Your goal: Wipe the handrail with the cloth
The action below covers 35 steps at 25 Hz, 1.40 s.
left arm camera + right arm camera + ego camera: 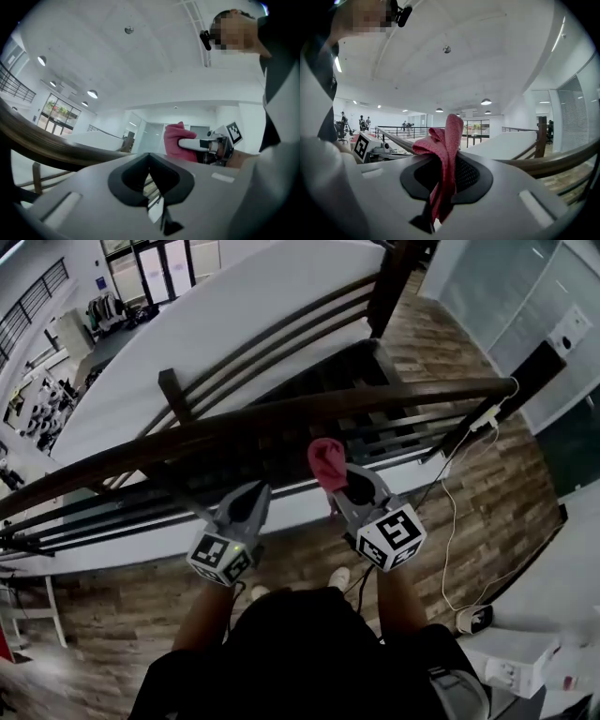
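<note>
- Handrail (281, 413): a dark wooden rail that runs across the middle of the head view, from the lower left up to the upper right. Further dark rails run below it. It also shows at the left of the left gripper view (42, 150) and at the right of the right gripper view (553, 161).
- Right gripper (344, 476): sits just right of frame centre and points up toward the handrail. Its jaws are clamped on the cloth (326, 463).
- Cloth: a pink-red, bunched woven fabric. In the right gripper view (445, 140) it stands up out of the jaw gap and a fold hangs down between the jaws. In the head view its top lies right at the near edge of the handrail; contact cannot be confirmed.
- Left gripper (253, 491): sits left of the right gripper and just beside it, also pointing at the handrail. In its own view (150, 176) the jaws are pressed together with nothing between them.
- Cross-view: the left gripper view shows the cloth (176, 140) right of centre, held in the right gripper.
- Surroundings: a wood floor (487, 484) at the right, with a white cable (450, 512) lying on it.
</note>
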### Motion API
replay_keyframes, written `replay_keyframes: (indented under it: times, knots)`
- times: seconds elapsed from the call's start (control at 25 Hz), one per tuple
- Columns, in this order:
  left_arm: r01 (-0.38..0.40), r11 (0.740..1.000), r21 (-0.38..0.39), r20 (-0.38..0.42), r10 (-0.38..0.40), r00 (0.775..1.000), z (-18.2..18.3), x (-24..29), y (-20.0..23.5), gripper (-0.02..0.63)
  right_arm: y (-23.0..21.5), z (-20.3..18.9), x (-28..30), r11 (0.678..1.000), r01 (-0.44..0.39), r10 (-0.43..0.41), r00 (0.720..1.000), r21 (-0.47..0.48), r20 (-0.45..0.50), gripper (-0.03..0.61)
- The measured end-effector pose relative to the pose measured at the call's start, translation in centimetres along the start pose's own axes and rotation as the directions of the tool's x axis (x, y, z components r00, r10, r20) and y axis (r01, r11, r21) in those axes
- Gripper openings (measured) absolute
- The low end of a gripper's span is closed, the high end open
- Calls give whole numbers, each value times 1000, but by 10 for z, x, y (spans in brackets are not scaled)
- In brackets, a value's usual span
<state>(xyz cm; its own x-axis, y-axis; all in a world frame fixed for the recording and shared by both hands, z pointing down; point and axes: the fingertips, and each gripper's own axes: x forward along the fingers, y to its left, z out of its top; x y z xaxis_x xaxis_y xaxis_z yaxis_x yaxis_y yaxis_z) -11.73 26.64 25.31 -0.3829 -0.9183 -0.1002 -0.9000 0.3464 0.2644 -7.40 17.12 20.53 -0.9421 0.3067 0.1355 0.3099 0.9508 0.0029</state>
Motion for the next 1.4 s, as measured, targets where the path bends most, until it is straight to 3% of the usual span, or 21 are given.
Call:
replay_keyframes:
  times: [0.28,0.56,0.68,0.84,1.0,1.28,1.4]
  knots:
    - [192,981,31,-56,-190,980,-24,97,-89,0,-92,-13,-100,977,209,-210,978,44,1,51]
    - [295,955,30,-55,-293,955,-49,191,-170,0,-172,-25,-187,940,335,-336,942,61,1,51]
    - [342,939,28,-73,-339,938,-61,220,-201,0,-196,-32,-214,911,407,-408,913,71,-3,51]
    - [449,893,10,-125,-444,887,-80,254,-234,0,-224,-42,-245,857,502,-507,862,115,16,51]
    - [510,860,-19,-131,-508,851,-92,287,-254,0,-254,-55,-263,811,573,-576,817,115,-14,51]
    - [657,751,-66,-124,-659,742,-97,351,-281,0,-313,-59,-284,692,709,-713,700,137,-23,52]
    - [678,731,-80,-145,-682,717,-107,365,-283,0,-324,-64,-284,663,733,-739,674,149,-26,51]
